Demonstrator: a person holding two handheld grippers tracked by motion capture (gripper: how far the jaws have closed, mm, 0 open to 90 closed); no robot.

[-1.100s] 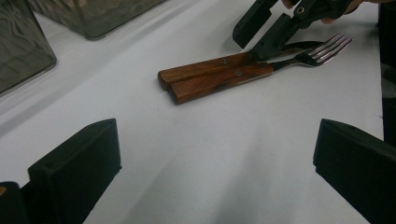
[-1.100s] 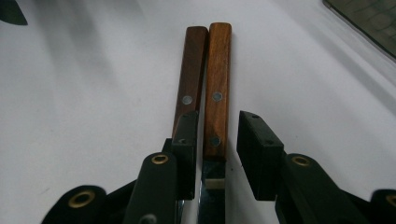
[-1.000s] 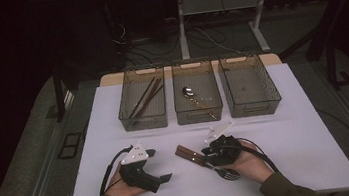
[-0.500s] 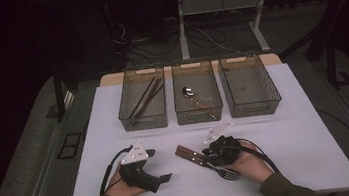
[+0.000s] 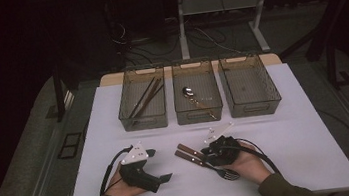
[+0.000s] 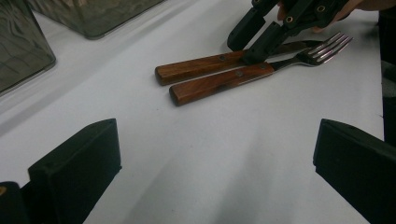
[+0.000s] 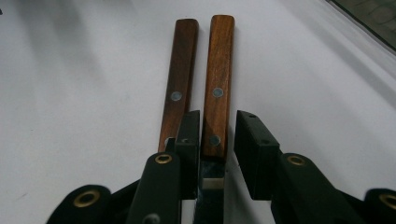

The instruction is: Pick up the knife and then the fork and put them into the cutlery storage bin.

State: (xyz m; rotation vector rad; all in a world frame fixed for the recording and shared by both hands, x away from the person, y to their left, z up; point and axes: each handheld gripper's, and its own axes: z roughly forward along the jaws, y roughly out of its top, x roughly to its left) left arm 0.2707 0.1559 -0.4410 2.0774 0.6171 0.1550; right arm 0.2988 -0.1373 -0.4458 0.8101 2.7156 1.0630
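1. The right hand-held gripper (image 5: 204, 153) sits low and right of centre in the high view, resting on the white worktop (image 5: 297, 133).
2. In the right gripper view its jaws straddle one wooden-handled knife (image 7: 218, 88); the left jaw stands between the two handles, and a gap shows at the right jaw, so the jaws are narrowed around the handle but not seen to clamp it.
3. A wooden-handled fork (image 6: 219, 84) lies just beside the knife, parallel, tines toward the upper right of the left gripper view.
4. The left hand-held gripper (image 5: 160, 165) lies lower left of centre, jaws wide apart and empty.
5. Three trays (image 5: 199, 112) stand across the middle of the high view.
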